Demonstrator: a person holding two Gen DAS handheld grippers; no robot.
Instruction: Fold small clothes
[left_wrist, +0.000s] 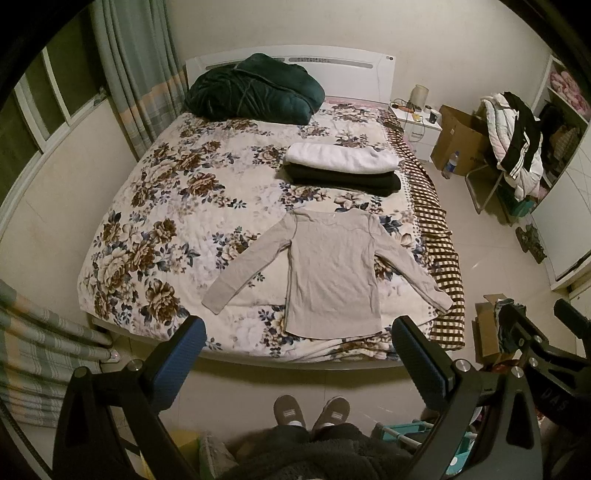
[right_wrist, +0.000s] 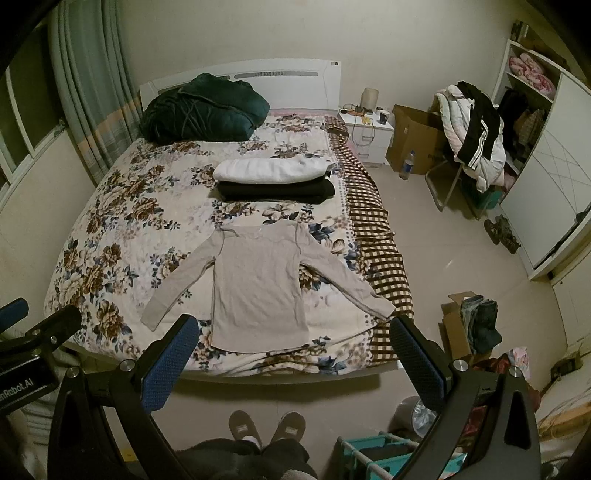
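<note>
A beige long-sleeved shirt (left_wrist: 328, 273) lies flat near the foot of the bed, sleeves spread out; it also shows in the right wrist view (right_wrist: 258, 288). Behind it is a stack of folded clothes, a white one (left_wrist: 340, 158) on a black one (left_wrist: 343, 181), seen too in the right wrist view (right_wrist: 271, 170). My left gripper (left_wrist: 297, 332) is open and empty, held above the floor in front of the bed's foot edge. My right gripper (right_wrist: 291, 332) is open and empty at about the same height, to the right of the left one.
The bed has a floral quilt (left_wrist: 155, 206) and a dark green duvet (left_wrist: 251, 88) at the headboard. A checked blanket (left_wrist: 436, 236) hangs over the right side. A nightstand (right_wrist: 369, 129), cardboard boxes (right_wrist: 417, 136), a clothes-laden chair (right_wrist: 476, 144) and a wardrobe (right_wrist: 546, 192) stand at the right. My slippered feet (left_wrist: 310, 410) are on the floor.
</note>
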